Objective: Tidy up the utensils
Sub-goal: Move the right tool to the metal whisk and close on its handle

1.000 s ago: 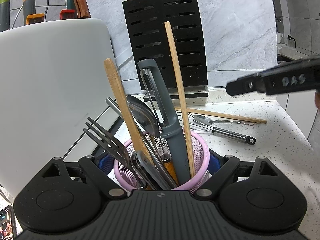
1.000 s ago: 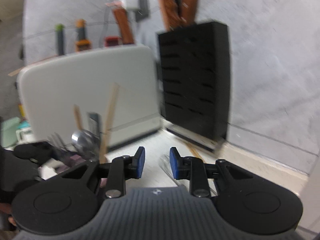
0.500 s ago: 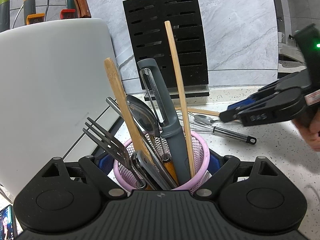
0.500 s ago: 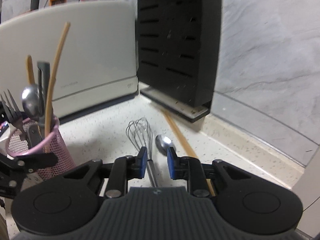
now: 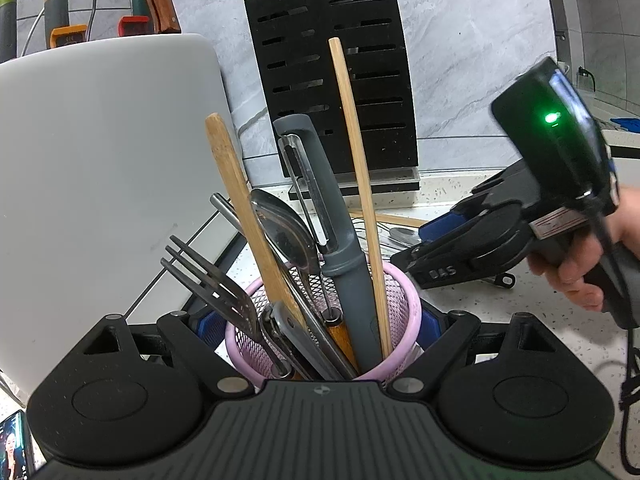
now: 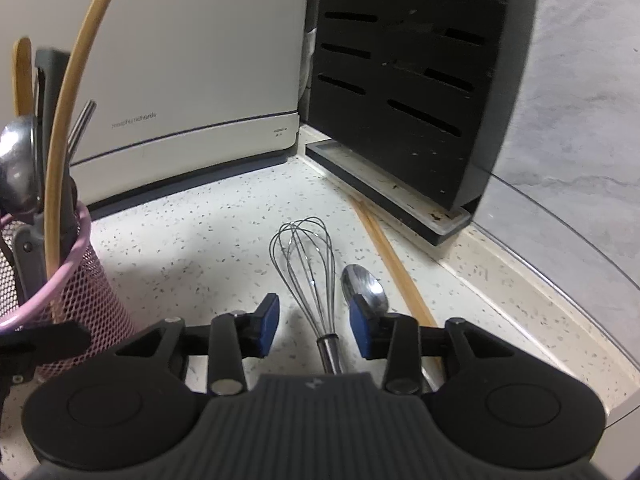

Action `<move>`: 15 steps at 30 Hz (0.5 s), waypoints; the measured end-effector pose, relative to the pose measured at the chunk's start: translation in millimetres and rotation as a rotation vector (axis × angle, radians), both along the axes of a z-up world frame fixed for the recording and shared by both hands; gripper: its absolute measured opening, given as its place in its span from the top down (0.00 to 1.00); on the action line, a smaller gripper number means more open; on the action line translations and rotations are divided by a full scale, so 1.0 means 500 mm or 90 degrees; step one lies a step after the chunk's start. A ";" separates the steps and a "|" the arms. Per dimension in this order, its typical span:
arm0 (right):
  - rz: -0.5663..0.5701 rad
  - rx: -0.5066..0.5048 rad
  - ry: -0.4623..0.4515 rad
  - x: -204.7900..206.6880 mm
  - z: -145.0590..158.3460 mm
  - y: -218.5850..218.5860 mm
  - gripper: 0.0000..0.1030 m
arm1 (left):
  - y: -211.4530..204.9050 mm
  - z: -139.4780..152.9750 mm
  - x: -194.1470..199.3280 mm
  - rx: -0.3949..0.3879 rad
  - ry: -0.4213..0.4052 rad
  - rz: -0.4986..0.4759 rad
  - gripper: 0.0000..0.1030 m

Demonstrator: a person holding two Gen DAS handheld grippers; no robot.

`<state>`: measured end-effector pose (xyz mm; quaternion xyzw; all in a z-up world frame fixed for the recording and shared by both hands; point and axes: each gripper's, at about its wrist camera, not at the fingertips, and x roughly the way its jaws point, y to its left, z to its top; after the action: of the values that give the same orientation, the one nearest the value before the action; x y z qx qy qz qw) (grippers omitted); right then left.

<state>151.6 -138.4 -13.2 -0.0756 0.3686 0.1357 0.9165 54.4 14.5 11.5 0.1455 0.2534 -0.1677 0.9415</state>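
From my left wrist view, my left tongs (image 5: pixel 322 322) stay put, their blue pads pressed against both sides of the pink mesh cup (image 5: pixel 400 300), which stands upright on the counter (image 5: pixel 540 320) crammed with a fork, a spoon, a peeler and wooden sticks. What is new here is my right tongs (image 5: pixel 426 248): half a second ago they hung higher at the right edge; now they sit low over the counter just beyond the cup, hiding most of the loose pieces.

From my right wrist view, my right tongs (image 6: pixel 314 322) have come down closer to the whisk (image 6: pixel 310 264), and the jaws have just been opening; they stand apart, with the handle between the blue pads but untouched. I judge the whisk is my next pick. It lies flat, its long axis running straight away from me, wire head towards the black knife block (image 6: pixel 420 80), handle towards my tongs. A loose spoon (image 6: pixel 364 280) lies just beside it, bowl pointing the same way, with a chopstick (image 6: pixel 396 268) beyond.
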 end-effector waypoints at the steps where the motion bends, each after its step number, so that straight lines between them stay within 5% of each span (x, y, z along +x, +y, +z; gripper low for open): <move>1: 0.000 -0.005 0.003 0.005 -0.004 0.004 0.63 | 0.000 0.000 0.000 0.000 0.001 0.000 0.00; 15: -0.019 -0.018 0.030 0.029 -0.028 0.022 0.68 | 0.000 0.000 0.001 0.000 0.001 0.002 0.00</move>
<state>166.1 -127.5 -27.4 -0.0802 0.3931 0.1186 0.9083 54.9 14.8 11.5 0.1453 0.2542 -0.1664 0.9416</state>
